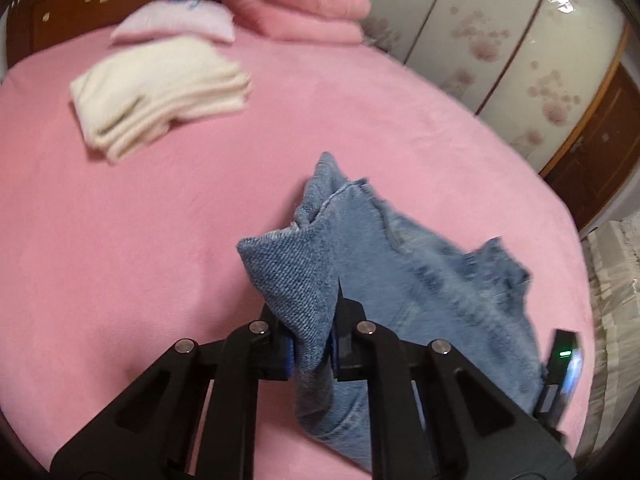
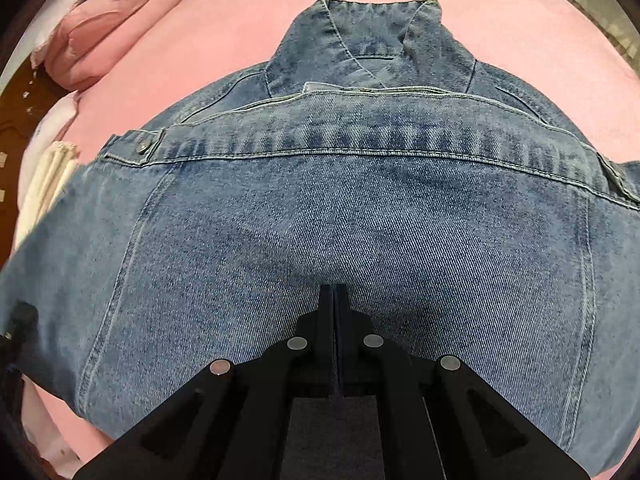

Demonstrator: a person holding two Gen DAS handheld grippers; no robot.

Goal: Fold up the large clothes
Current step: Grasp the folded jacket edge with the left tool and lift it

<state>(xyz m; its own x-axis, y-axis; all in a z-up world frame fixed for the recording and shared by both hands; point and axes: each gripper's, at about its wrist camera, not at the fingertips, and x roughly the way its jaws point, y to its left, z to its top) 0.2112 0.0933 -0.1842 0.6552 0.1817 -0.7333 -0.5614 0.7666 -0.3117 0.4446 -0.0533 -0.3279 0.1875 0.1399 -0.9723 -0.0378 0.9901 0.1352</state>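
Denim jacket (image 2: 320, 208) lies spread on a pink bed (image 1: 120, 220), one fold pinched and lifted by the left gripper (image 1: 312, 344), while the right gripper (image 2: 334, 300), fingers pressed together, rests on its back.

Coarse, faded denim jacket (image 2: 320, 208) on matt pink fleecy sheet (image 1: 120, 240); glossy floral wardrobe doors (image 1: 500, 40).

Both views are lit evenly and softly by warm indoor light, and only faint shadows are cast on the pink bed (image 1: 360, 92). A bright glare patch is seen on the glossy wardrobe door (image 1: 560, 0), and motion blur smears the folded cream cloth (image 1: 160, 92) and the denim jacket (image 1: 420, 280). Strong fisheye bending and dark vignetted corners are shown at the edges.
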